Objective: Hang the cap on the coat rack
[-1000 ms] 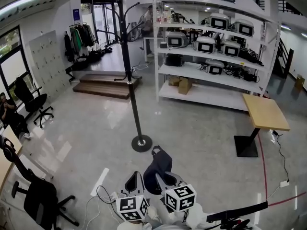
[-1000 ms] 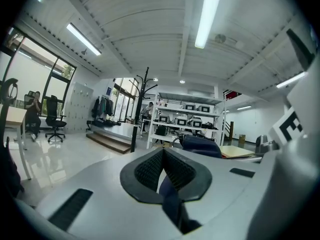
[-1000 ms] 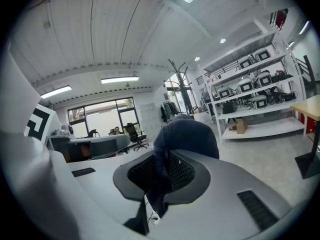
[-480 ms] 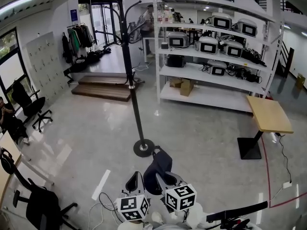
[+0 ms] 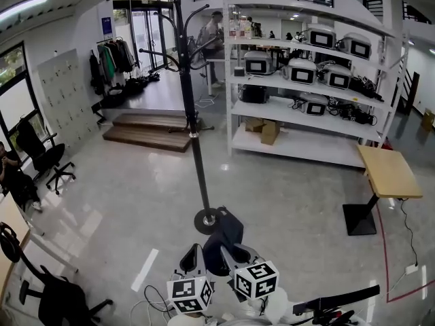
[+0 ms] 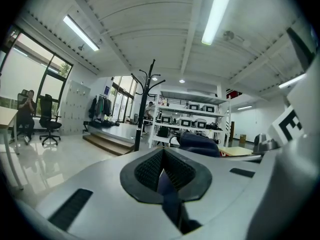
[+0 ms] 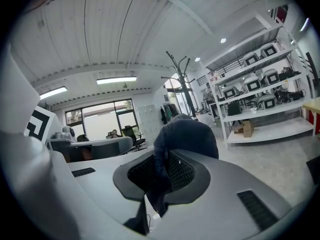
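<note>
The black coat rack [image 5: 196, 141] stands on a round base [image 5: 207, 221] just ahead of me, its curved hooks high at the top [image 5: 178, 19]. A dark navy cap [image 5: 225, 238] hangs upright from my right gripper [image 5: 233, 255], which is shut on its edge; in the right gripper view the cap [image 7: 187, 136] fills the space above the right gripper [image 7: 161, 173], with the rack [image 7: 184, 81] behind. My left gripper [image 5: 192, 262] is beside it, shut and holding nothing. The left gripper view shows the left gripper [image 6: 162, 159], the cap [image 6: 200, 145] to its right and the rack [image 6: 145, 104] beyond.
White shelving [image 5: 306, 124] with monitors stands to the right of the rack. A wooden table [image 5: 389, 170] is at the far right, a black office chair [image 5: 47, 297] at the lower left. Low steps [image 5: 153, 131] lie behind. A seated person [image 5: 10, 172] is at the left.
The rack's base has drawn closer to both grippers and the rack has shifted slightly right in the head view. The cap stays held in the right gripper.
</note>
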The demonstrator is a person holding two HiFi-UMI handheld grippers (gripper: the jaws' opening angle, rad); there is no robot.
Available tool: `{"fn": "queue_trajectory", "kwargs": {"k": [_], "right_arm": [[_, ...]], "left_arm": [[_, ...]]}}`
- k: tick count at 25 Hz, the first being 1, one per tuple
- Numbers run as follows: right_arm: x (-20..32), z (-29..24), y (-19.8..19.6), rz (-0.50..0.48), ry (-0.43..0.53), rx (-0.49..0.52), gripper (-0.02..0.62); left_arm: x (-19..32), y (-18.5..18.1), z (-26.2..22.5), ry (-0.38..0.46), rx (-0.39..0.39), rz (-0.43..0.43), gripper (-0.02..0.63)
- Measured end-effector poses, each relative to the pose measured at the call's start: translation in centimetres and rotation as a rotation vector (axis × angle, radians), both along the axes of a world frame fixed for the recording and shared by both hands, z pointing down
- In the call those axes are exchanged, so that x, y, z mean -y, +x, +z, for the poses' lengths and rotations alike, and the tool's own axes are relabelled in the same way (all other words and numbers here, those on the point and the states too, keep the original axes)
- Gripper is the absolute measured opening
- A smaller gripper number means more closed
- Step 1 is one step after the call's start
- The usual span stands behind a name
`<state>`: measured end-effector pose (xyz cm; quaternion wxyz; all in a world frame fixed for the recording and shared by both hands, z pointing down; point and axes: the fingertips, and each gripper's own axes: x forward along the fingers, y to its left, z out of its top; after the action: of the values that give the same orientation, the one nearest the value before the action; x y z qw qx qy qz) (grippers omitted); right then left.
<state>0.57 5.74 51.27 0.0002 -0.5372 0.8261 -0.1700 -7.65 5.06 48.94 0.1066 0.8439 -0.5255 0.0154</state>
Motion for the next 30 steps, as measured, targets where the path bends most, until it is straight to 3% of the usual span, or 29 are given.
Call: {"fn": "queue_trajectory", "kwargs": {"k": [9, 21, 30], "right_arm": [[4.7, 0.5, -1.0, 0.013, -0.006, 0.006, 0.043], [7.3, 1.5, -0.5, 0.042, -0.037, -0.005, 0.043], [10.8, 1.4, -0.4, 0.032, -0.017, 0.004, 0.043]], "left_arm": [[4.9, -0.8, 0.5, -0.004, 0.011, 0.016, 0.002], [7.2, 0.0, 2.2, -0.05, 0.01, 0.062, 0.002], [10.3, -0.5, 2.5, -0.05, 0.02, 0.029, 0.002]]}}
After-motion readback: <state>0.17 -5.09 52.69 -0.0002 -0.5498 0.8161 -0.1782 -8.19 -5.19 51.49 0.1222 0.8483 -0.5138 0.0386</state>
